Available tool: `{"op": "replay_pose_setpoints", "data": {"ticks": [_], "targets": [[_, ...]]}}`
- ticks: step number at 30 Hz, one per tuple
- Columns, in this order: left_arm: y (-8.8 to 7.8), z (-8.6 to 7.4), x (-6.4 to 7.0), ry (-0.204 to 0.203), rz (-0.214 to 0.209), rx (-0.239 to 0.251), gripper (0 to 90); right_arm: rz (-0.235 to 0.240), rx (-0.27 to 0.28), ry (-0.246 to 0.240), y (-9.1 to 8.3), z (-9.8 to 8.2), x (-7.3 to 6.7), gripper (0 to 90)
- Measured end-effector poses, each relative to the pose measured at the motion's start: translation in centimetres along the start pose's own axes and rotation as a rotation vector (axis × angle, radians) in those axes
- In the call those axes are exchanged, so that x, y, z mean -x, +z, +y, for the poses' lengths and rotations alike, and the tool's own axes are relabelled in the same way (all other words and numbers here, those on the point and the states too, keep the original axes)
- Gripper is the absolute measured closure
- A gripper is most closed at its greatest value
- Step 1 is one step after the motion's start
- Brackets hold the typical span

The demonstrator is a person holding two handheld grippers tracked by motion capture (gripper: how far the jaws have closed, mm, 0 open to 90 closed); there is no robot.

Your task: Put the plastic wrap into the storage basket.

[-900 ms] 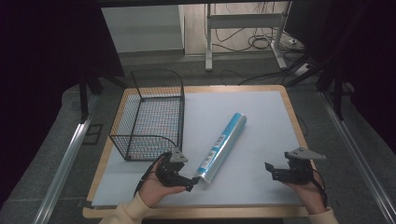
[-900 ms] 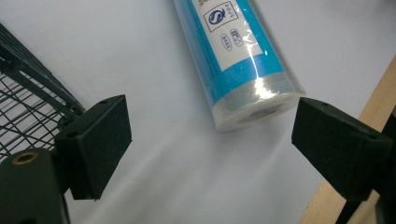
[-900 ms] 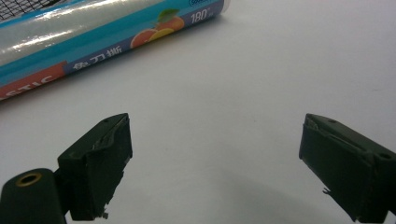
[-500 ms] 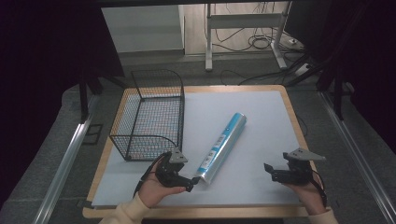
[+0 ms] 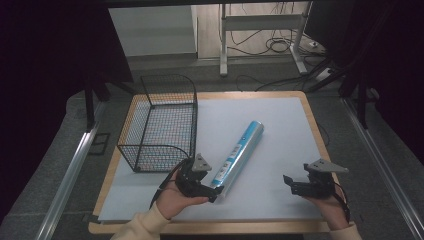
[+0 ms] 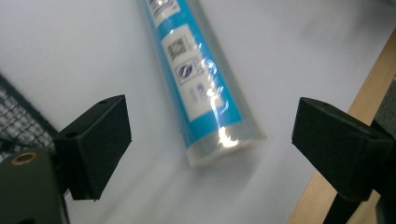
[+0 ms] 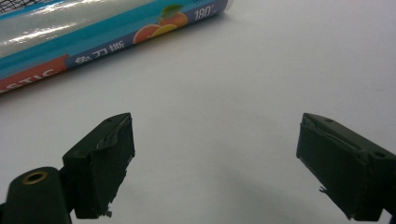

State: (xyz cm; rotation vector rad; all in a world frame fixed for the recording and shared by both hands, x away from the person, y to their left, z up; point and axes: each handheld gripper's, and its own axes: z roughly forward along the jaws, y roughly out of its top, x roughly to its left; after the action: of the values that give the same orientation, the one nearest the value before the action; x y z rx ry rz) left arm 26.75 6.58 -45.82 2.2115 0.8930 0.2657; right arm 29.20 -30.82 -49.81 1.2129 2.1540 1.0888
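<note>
Both tongs stand wide apart: the left gripper (image 5: 212, 192) straddles the near end of the cling-film roll (image 5: 239, 154) without touching, the right gripper (image 5: 289, 181) empty. On the table (image 5: 280, 125), the roll lies diagonally beside the wire basket (image 5: 160, 125).

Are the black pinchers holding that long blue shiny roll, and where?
Nothing is held. The left gripper stands open around the near end of the long blue plastic-wrapped roll, pads apart from it. The right gripper is open too.
</note>
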Motion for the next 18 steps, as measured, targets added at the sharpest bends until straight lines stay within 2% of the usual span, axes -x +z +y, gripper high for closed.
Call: {"op": "replay_pose_setpoints", "data": {"ticks": [5, 15, 18], "targets": [[1.1, 1.6, 0.3, -0.001, 0.0, 0.001, 11.6, 0.004, -0.009, 0.0, 0.1, -0.1, 0.1, 12.5], [3.7, 4.5, 0.8, 0.017, 0.016, -0.035, 11.5, 0.002, -0.022, 0.001, 0.3, -0.2, 0.2, 12.6], [4.6, 5.4, 0.7, 0.004, 0.017, -0.047, 11.5, 0.005, -0.028, 0.0, 0.4, -0.3, 0.2, 12.6]]}}
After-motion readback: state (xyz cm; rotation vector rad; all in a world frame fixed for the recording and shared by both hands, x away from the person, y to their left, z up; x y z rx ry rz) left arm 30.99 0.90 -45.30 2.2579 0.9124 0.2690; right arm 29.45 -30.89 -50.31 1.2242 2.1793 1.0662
